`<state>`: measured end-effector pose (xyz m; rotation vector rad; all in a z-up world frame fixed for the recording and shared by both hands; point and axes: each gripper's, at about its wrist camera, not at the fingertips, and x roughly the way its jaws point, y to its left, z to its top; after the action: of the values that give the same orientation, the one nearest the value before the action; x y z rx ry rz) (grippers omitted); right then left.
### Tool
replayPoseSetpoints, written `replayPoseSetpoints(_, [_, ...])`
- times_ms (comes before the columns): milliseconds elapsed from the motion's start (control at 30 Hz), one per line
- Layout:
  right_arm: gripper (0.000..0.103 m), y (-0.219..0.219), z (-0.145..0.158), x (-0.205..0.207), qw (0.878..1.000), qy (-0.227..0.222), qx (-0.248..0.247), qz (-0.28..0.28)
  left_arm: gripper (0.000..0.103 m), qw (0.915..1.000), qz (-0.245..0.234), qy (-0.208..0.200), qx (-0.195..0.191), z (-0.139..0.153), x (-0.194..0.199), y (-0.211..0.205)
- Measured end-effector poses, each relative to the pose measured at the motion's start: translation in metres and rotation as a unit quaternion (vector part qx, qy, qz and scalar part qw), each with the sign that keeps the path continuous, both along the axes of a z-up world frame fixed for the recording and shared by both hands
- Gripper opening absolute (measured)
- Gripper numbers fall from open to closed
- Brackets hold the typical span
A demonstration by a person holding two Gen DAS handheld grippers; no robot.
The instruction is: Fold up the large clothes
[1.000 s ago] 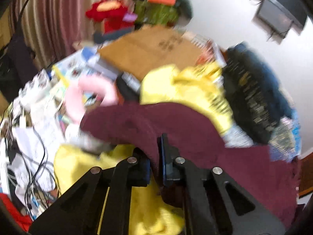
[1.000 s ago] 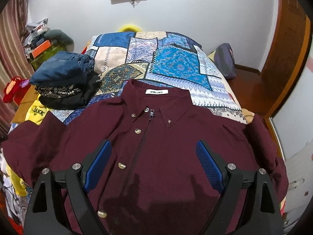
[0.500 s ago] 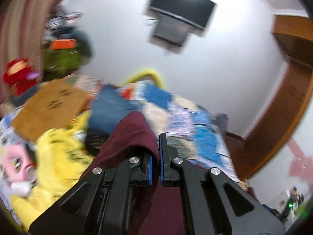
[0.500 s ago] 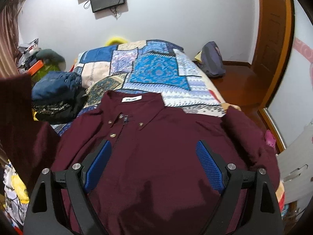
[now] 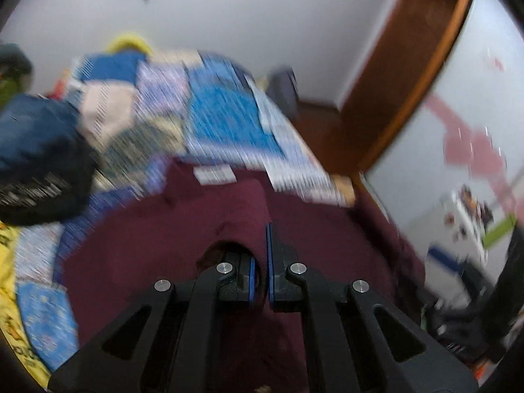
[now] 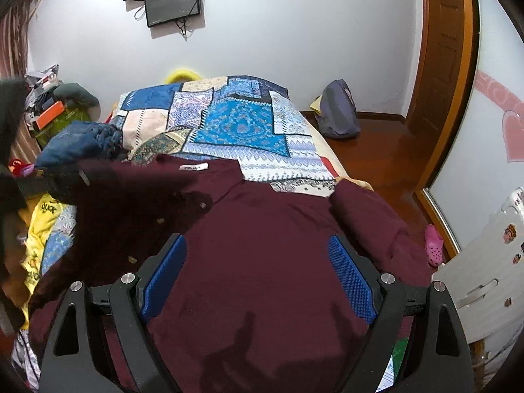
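A maroon button-up shirt (image 6: pixel 262 235) lies face up on the patchwork bedspread (image 6: pixel 229 124), collar with white label (image 6: pixel 194 167) toward the far wall. My left gripper (image 5: pixel 261 262) is shut on the shirt's left sleeve (image 5: pixel 242 213) and holds it above the shirt body; that sleeve hangs blurred over the shirt's left side in the right wrist view (image 6: pixel 131 190). My right gripper (image 6: pixel 258 271) is open and empty, hovering over the shirt's lower front. The right sleeve (image 6: pixel 366 216) lies bunched at the bed's right edge.
A pile of dark blue and black clothes (image 6: pixel 78 144) sits on the bed's left side, with yellow garments (image 6: pixel 42 216) beneath. A grey bag (image 6: pixel 339 114) lies on the wooden floor by the door (image 6: pixel 445 65). A white plastic chair (image 6: pixel 484 278) stands right.
My left gripper has swung the maroon sleeve from the cluttered left side up and rightward over the shirt body. My right gripper has stayed open and drifted right over the shirt.
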<state>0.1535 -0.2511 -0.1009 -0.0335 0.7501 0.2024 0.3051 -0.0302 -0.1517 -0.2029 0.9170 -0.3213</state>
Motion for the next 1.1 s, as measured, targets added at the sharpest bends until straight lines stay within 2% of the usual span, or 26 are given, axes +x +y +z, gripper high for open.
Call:
replayPoseSetpoints(100, [0.086,-0.005,-0.003,-0.003,1.0,0.006,-0.004,-0.002,0.008,0.9982,-0.038,0.046,0.011,-0.031,-0.003,-0.024])
replayPoseSetpoints(167, [0.086,-0.008,-0.005,-0.005,1.0,0.01,-0.005,-0.002,0.018,0.9962,-0.055,0.065,0.019,-0.044,-0.01,-0.036])
replayPoseSetpoints(233, [0.086,-0.009,-0.007,-0.005,1.0,0.014,-0.006,-0.001,0.04,0.9941,-0.061,0.085,0.028,-0.053,-0.013,-0.042])
replayPoseSetpoints(333, [0.086,-0.008,-0.004,-0.006,1.0,0.016,-0.007,0.005,0.042,0.9931,-0.058,0.099,0.021,-0.058,-0.02,-0.04])
replayPoseSetpoints(400, [0.086,-0.004,-0.001,-0.007,1.0,0.013,-0.008,0.012,0.044,0.994,-0.052,0.095,0.013,-0.051,-0.025,-0.031])
replayPoseSetpoints(467, [0.086,0.002,0.002,-0.006,1.0,0.009,-0.013,0.022,0.048,0.9953,-0.045,0.085,-0.003,-0.036,-0.031,-0.016])
replayPoseSetpoints(533, [0.086,0.013,0.008,-0.005,0.999,0.0,-0.024,0.038,0.058,0.9971,-0.034,0.067,-0.009,-0.019,-0.037,0.0])
replayPoseSetpoints(733, [0.086,0.057,0.023,-0.003,0.994,-0.027,-0.049,0.091,0.073,0.9991,0.04,-0.005,0.015,0.025,-0.049,0.066])
replayPoseSetpoints(833, [0.086,0.093,0.025,0.001,0.987,-0.031,-0.062,0.142,0.082,0.9957,0.078,-0.022,0.045,0.029,-0.053,0.098])
replayPoseSetpoints(900, [0.086,0.114,0.025,0.003,0.982,-0.032,-0.062,0.173,0.082,0.9925,0.105,-0.021,0.058,0.026,-0.057,0.125])
replayPoseSetpoints(1100, [0.086,0.183,0.001,0.021,0.966,0.019,-0.08,0.246,0.082,0.9858,0.152,0.024,0.067,-0.009,-0.058,0.194])
